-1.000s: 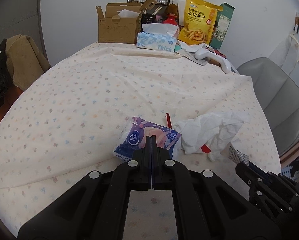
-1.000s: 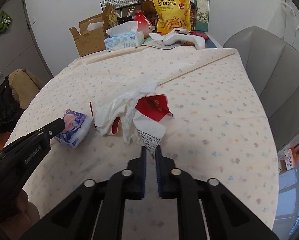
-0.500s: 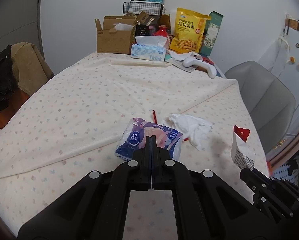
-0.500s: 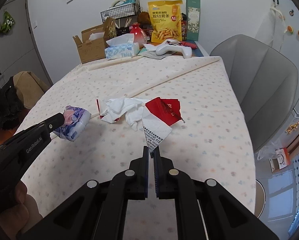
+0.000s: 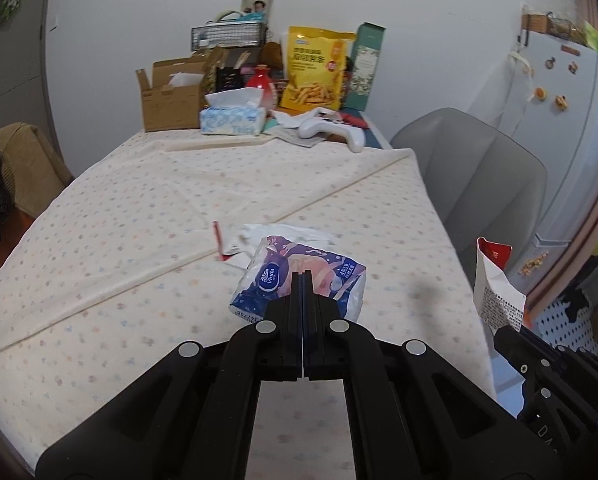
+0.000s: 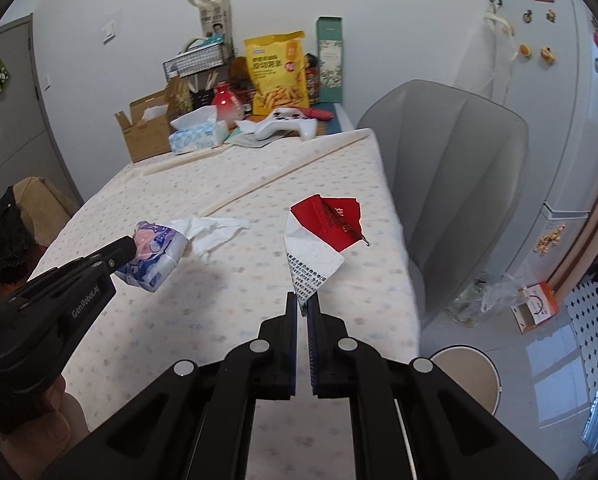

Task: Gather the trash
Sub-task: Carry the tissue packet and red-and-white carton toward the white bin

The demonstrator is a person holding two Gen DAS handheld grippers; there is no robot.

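The left gripper (image 5: 302,280) is clamped on the tissue pack (image 5: 299,276), lifted above the surface (image 5: 139,240) near its right edge; the right gripper (image 6: 303,304) pinches the red-and-white wrapper (image 6: 319,240) by its lower tip. Best carry both level and gripped firmly. The crumpled tissue (image 6: 215,232) remains mid-surface.

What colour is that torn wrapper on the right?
Red and white torn wrapper, with black print; right wrist view.

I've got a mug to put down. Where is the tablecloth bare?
The tablecloth is bare between the tissue box and the crumpled white tissue, and along its left side. The far end is crowded: cardboard box, snack bag, game controller.
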